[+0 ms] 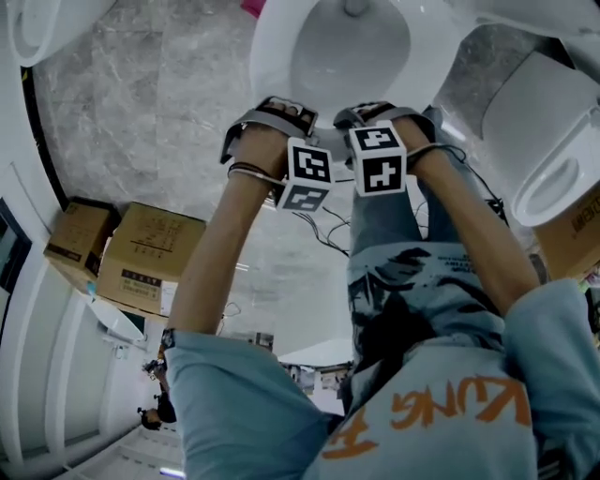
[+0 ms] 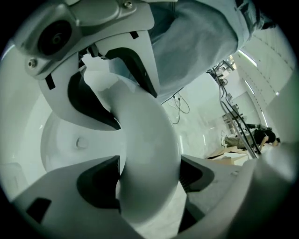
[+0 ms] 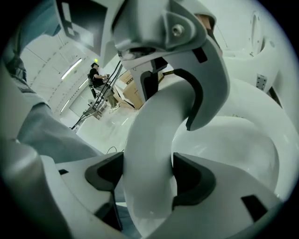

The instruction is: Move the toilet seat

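The white toilet seat (image 1: pixel 274 58) rings the bowl (image 1: pixel 352 52) at the top of the head view. Both grippers hold its near rim side by side. My left gripper (image 1: pixel 281 117) is shut on the seat rim (image 2: pixel 149 154), which fills the gap between its dark pads (image 2: pixel 99 182). My right gripper (image 1: pixel 380 117) is shut on the same rim (image 3: pixel 149 140), a little to the right, with its pads (image 3: pixel 194 179) pressed on both sides. Each gripper view shows the other gripper clamped further along the rim: the right gripper (image 2: pixel 100 60) and the left gripper (image 3: pixel 173 51).
Two cardboard boxes (image 1: pixel 150 258) stand on the marble floor at the left. Another white toilet (image 1: pixel 548 141) sits at the right, and a third (image 1: pixel 47 23) at the top left. Cables (image 1: pixel 323 230) lie on the floor below the grippers. A person (image 3: pixel 96 74) is far off.
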The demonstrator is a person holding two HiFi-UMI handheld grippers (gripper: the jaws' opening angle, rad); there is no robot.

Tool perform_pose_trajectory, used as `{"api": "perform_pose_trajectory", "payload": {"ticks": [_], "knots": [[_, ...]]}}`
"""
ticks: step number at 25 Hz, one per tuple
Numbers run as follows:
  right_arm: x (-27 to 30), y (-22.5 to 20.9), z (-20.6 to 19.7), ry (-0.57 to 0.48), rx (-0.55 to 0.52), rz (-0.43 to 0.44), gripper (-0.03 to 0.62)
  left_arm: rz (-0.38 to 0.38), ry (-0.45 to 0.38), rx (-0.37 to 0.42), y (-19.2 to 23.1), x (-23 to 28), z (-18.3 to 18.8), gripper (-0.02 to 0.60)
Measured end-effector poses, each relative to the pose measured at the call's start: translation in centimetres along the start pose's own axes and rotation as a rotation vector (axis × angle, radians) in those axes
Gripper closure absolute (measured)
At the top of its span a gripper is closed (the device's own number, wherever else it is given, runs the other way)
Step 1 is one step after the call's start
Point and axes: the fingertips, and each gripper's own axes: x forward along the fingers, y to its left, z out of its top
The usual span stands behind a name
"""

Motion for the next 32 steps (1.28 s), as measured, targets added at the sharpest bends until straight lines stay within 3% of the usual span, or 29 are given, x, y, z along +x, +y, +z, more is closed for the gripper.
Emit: {"api": "perform_pose_trajectory", "payload": {"ticks": [5,14,32], "knots": [[-3.1,0.4,0.7,-0.019,-0.034,-0.032,0.284,-0.022,-0.034,-0.027,0.2,-3.3,0.2,0.215],[-8.9,2.8,1.5,0.016,-0.083,-0.084,0.307,-0.023,-0.007,-0.062,-0.1,-10.2,1.8,0.235],[-19.0,3.5,1.0,-0.030,-0.110,-0.224,0.352,0.074,0.087,-0.094,3.0,-20.8,3.7,0.301]]}}
